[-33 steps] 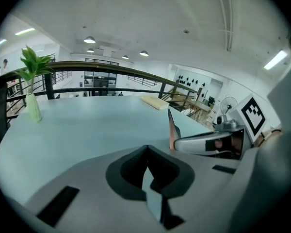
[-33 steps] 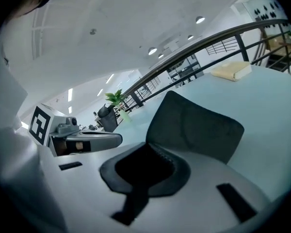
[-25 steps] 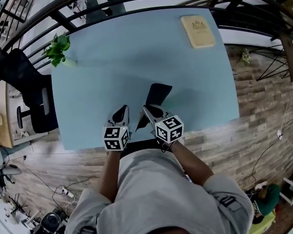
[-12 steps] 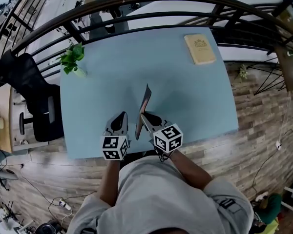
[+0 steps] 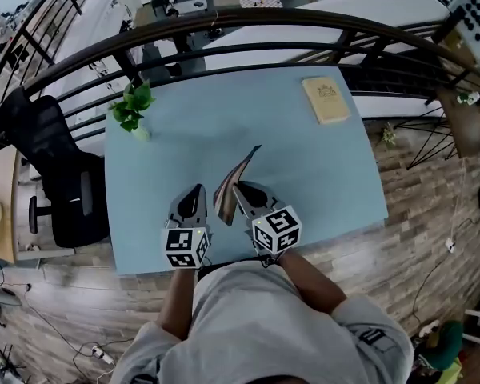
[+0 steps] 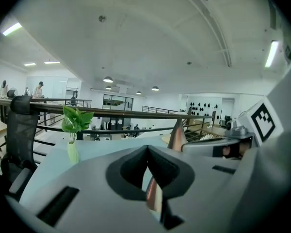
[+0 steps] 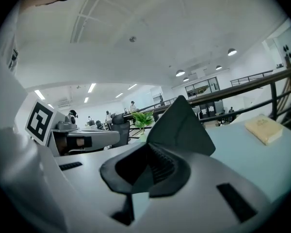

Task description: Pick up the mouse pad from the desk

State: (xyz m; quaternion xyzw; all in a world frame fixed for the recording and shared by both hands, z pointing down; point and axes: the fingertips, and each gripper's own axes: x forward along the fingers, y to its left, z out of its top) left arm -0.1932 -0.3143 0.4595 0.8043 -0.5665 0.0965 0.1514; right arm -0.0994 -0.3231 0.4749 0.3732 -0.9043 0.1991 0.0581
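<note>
Lifted higher than a second ago, the mouse pad (image 5: 230, 184) stands on edge, its near corner pinched in the right gripper's (image 5: 248, 194) closed jaws, the left gripper (image 5: 194, 202) just beside it with jaws together and empty, its long axis pointing away over the tabletop (image 5: 320, 174).

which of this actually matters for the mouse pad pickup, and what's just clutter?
In the job: mouse pad, right claw shut on it, desk beneath.
Lying about: plant in vase, tan book, black chair beside the desk; left claw shut, apparently empty.
</note>
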